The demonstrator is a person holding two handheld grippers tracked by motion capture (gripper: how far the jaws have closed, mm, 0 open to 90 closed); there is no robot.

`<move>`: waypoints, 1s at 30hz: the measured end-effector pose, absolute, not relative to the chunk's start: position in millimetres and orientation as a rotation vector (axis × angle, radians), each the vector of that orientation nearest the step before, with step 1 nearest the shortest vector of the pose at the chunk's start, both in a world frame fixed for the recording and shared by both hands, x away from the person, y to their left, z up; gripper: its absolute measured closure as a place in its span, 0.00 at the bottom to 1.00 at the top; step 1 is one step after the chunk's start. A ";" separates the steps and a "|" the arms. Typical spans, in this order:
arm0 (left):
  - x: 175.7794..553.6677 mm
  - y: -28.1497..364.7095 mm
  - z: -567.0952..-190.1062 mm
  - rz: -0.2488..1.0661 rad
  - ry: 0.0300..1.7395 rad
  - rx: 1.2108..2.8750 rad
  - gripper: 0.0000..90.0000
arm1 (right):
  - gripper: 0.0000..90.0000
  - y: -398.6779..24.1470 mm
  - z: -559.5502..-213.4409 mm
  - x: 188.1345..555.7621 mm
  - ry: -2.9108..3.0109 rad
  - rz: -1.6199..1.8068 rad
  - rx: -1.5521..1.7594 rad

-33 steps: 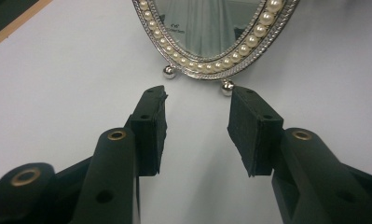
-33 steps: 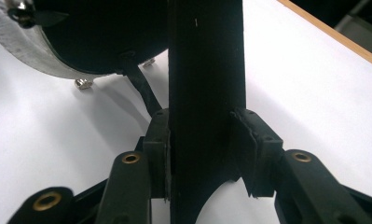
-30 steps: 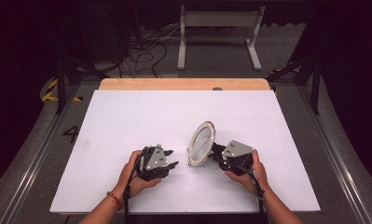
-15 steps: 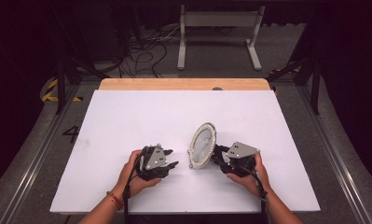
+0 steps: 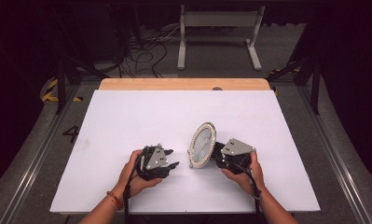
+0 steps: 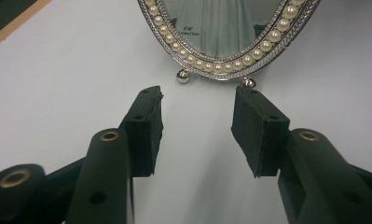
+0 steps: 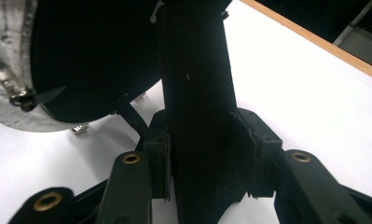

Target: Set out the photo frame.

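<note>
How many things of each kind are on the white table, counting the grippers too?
Oval frame: 1
Grippers: 2, the left gripper and the right gripper
Total: 3, all on the table

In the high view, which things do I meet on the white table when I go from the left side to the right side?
Left hand → left gripper, jaws apart with nothing between them → oval picture frame, standing upright → right gripper, behind the frame, closed on its back stand → right hand.
</note>
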State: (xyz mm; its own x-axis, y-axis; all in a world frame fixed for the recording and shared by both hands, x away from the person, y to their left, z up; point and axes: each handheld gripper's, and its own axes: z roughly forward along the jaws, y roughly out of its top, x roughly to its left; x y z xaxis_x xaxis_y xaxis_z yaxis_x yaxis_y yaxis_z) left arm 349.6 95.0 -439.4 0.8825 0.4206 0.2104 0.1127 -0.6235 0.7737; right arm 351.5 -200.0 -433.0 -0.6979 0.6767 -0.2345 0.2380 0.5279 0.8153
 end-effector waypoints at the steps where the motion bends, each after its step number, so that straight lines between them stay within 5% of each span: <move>1: 350.6 95.1 -439.6 0.472 0.387 2.220 0.58 | 0.69 -199.6 -433.1 351.1 2.231 1.070 0.739; 9: 364.2 91.6 -433.9 0.418 0.409 2.206 0.48 | 0.69 -206.0 -432.8 354.5 2.271 1.100 0.662; 23: 381.2 84.4 -429.1 0.320 0.393 2.186 0.47 | 0.69 -217.2 -433.3 360.9 2.340 1.180 0.533; 30: 381.0 72.6 -429.5 0.294 0.364 2.194 0.36 | 0.67 -218.1 -433.3 359.9 2.352 1.182 0.531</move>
State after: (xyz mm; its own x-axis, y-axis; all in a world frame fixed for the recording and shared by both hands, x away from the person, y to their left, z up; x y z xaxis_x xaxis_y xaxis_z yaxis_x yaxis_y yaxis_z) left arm 381.0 72.6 -429.5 0.9293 0.3603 0.0814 0.1551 -0.5806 0.7992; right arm 359.9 -218.1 -433.3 -0.8233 0.5227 -0.2211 0.1346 0.5583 0.8187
